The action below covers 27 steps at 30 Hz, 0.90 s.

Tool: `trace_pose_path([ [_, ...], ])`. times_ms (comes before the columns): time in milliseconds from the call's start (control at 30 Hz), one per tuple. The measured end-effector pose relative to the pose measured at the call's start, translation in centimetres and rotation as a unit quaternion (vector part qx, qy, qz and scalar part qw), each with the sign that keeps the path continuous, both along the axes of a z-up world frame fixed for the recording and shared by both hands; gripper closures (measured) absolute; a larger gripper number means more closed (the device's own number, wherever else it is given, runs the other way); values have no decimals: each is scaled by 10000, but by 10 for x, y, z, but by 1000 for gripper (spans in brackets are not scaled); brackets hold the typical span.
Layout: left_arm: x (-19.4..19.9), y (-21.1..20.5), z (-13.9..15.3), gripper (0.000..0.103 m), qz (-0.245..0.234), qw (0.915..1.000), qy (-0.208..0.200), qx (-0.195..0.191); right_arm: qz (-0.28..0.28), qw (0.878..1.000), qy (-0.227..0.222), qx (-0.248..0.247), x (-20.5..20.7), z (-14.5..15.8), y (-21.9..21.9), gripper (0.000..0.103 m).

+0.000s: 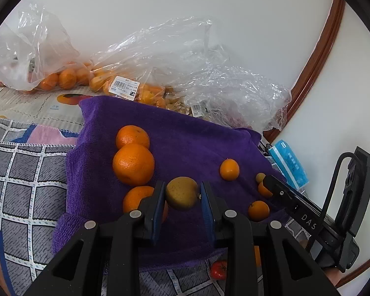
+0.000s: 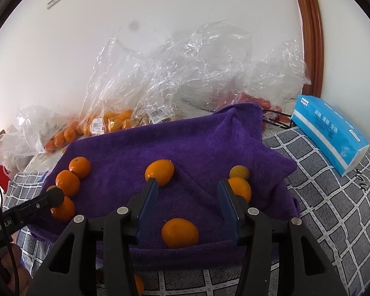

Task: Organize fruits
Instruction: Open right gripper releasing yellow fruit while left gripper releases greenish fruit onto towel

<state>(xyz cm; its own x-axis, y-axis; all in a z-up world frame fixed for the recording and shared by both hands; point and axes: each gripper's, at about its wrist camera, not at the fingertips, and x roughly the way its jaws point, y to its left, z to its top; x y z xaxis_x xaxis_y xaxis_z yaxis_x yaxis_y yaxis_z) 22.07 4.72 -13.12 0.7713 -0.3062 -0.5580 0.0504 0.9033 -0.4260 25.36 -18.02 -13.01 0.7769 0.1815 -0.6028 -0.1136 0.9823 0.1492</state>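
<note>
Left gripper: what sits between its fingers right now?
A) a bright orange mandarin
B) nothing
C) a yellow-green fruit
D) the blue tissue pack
C: in the left wrist view the left gripper has its blue pads against both sides of a yellow-green fruit above the purple towel, while the right gripper stands open with nothing gripped.

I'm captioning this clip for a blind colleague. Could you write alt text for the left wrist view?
The left gripper grips a yellow-green fruit above a purple towel on which oranges lie. Clear plastic bags of fruit sit behind against a white wall; the right gripper enters from the right.
</note>
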Motion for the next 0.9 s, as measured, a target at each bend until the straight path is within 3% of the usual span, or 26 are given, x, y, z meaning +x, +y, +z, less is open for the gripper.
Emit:
trace_pose_path([
  [300, 1, 3, -1, 76, 19, 10000, 17, -63, -56, 10000, -22, -6, -1, 0, 0, 49],
  [467, 0, 3, 1, 65, -72, 9998, -61, -153, -54, 9999, -82, -59, -3, 2, 2, 45],
  [900, -7, 2, 6, 61, 144, 9997, -192, -86, -419, 9984, -240, -306, -7, 8, -3, 32],
])
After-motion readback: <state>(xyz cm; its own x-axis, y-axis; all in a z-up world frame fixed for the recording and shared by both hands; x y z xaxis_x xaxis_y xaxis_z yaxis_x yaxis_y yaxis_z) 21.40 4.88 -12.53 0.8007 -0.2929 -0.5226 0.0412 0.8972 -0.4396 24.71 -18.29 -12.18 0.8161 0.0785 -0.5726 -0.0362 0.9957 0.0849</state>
